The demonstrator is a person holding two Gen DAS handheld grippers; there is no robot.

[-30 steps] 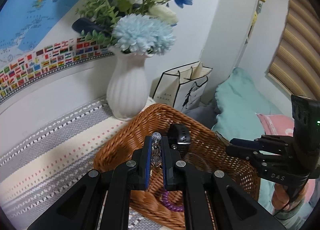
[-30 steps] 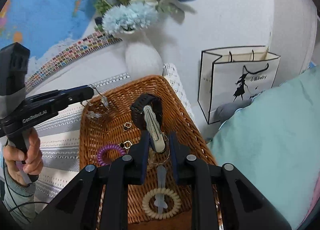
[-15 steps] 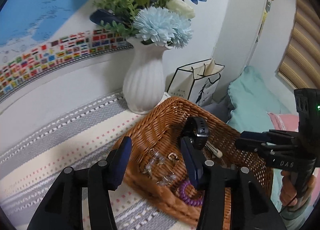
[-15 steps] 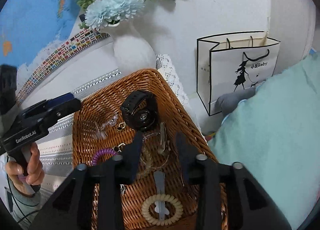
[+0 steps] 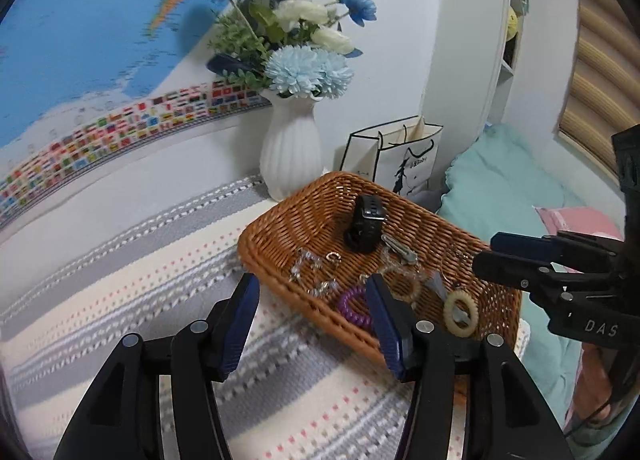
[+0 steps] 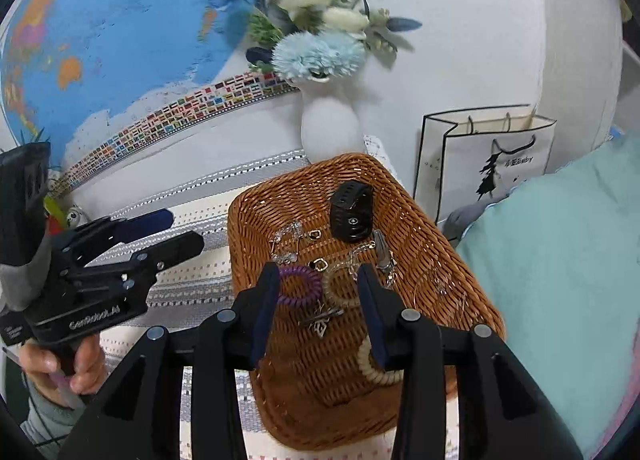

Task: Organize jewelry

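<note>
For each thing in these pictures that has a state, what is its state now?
Left gripper: jaws opening, nothing between them.
Right gripper: jaws opening, nothing held.
Brown wicker basket: uncovered, jewelry inside.
Black smartwatch: strap fastened in a loop, in the basket.
White ribbed vase: upright, holding flowers.
White paper bag: upright, top open.

A striped woven cloth [image 5: 168, 260] in grey, cream and white bands with small pink dots covers the supporting surface; what lies beneath it cannot be told. In the left wrist view, a brown wicker basket [image 5: 280, 220] sits directly on the cloth, at about 3 o'clock from the cloth's middle. A white ribbed vase [image 5: 290, 152] of blue and white flowers stands on the cloth at 11 o'clock from the basket, just beside its far corner. A white lace edging [image 6: 376, 148] shows at the cloth's far end, at 12 o'clock from the basket in the right wrist view.
</note>
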